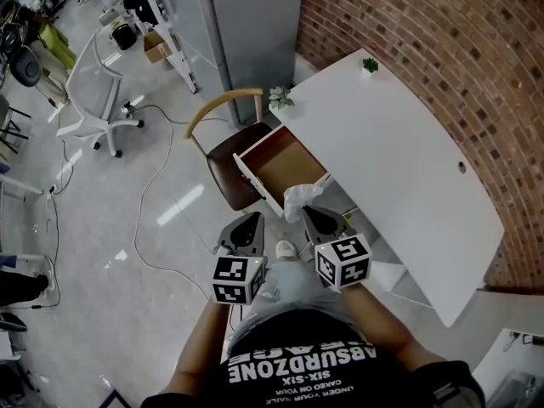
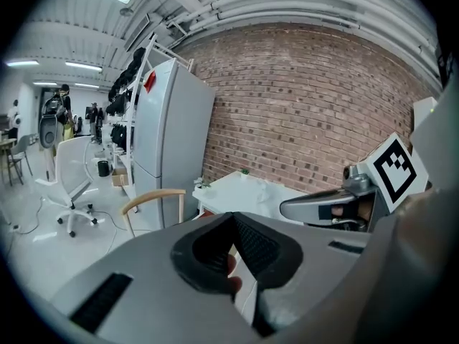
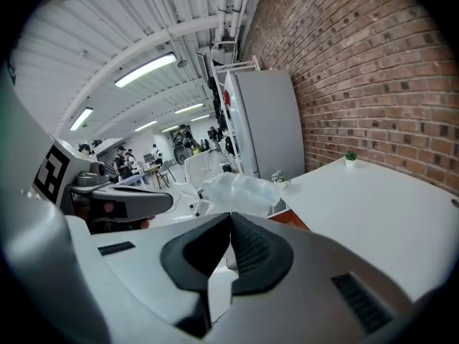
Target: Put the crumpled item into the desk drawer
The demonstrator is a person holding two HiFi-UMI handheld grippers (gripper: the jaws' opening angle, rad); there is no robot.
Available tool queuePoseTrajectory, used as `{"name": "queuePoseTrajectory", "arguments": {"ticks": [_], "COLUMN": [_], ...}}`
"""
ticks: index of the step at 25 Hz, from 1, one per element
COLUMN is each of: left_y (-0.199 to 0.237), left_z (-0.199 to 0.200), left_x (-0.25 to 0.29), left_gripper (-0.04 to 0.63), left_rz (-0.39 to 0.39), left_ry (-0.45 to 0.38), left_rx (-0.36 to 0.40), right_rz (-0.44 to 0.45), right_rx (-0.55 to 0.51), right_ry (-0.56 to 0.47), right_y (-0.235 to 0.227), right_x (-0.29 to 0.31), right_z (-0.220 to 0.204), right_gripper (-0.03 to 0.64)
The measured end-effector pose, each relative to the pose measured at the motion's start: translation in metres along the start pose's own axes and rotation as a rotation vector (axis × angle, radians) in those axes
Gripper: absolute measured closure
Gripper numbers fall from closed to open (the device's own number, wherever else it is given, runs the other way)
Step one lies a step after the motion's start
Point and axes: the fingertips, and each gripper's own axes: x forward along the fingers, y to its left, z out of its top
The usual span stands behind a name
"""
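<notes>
Nearest us, the right gripper (image 1: 308, 213) is pinching the crumpled item (image 1: 299, 195) between shut jaws, just at the near edge of the open desk drawer (image 1: 285, 164), while the left gripper (image 1: 252, 219) is hanging beside it, closed on nothing. We are judging the item light, thin and springy, probably slippery clear plastic, so a pinch on a fold is suiting it. Its long axis is lying across the jaws, pointing toward the desk (image 1: 399, 168).

Head view steeply down, gripper views forward, all sharing desk (image 1: 399, 143)
</notes>
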Motion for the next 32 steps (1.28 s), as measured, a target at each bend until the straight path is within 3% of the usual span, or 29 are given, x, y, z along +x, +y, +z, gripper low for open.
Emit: {"name": "queuePoseTrajectory", "arguments": {"ticks": [17,32], "left_y": [0.011,0.039], "left_z": [0.021,0.01], "left_x": [0.061,0.09], "left_gripper": [0.591,0.591], "left_rz": [0.051,0.092], "left_ry": [0.011,0.053], "left_rx": [-0.017,-0.071], "right_rz": [0.03,0.052], "right_rx": [-0.009,0.003], "right_ry": [0.009,0.07], "right_y": [-0.059,-0.081], "right_x": [0.048,0.096], "right_z": [0.032,0.023], "right_gripper": [0.615,0.617]}}
